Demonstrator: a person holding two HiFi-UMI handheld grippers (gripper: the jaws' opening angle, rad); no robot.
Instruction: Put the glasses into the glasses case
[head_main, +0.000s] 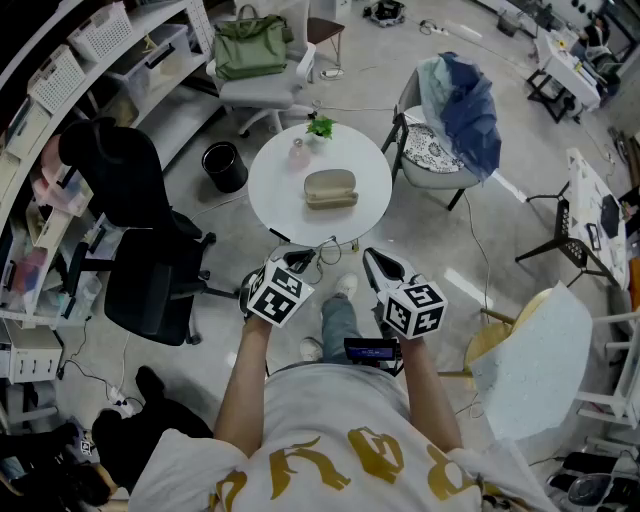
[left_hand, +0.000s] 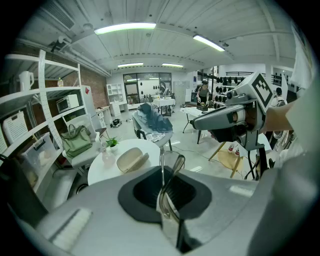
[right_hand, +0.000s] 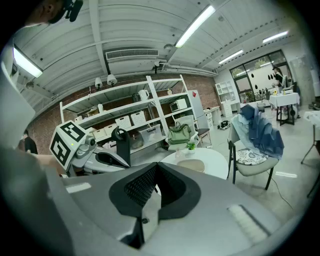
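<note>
A beige glasses case (head_main: 330, 187) lies shut on the round white table (head_main: 275, 195), well ahead of both grippers. My left gripper (head_main: 298, 260) is shut on a pair of thin-framed glasses (left_hand: 170, 182), which stand upright between its jaws with one lens showing. In the left gripper view the case (left_hand: 131, 159) sits beyond the glasses. My right gripper (head_main: 378, 264) is held beside the left one, above the floor short of the table, its jaws shut with nothing between them. In the right gripper view the case (right_hand: 191, 165) lies far ahead.
A small potted plant (head_main: 320, 128) and a pinkish bottle (head_main: 298, 152) stand at the table's far edge. Around the table are a black office chair (head_main: 140, 230), a black bin (head_main: 224, 165), a chair with a green bag (head_main: 250, 45), and a chair draped in blue cloth (head_main: 455, 110).
</note>
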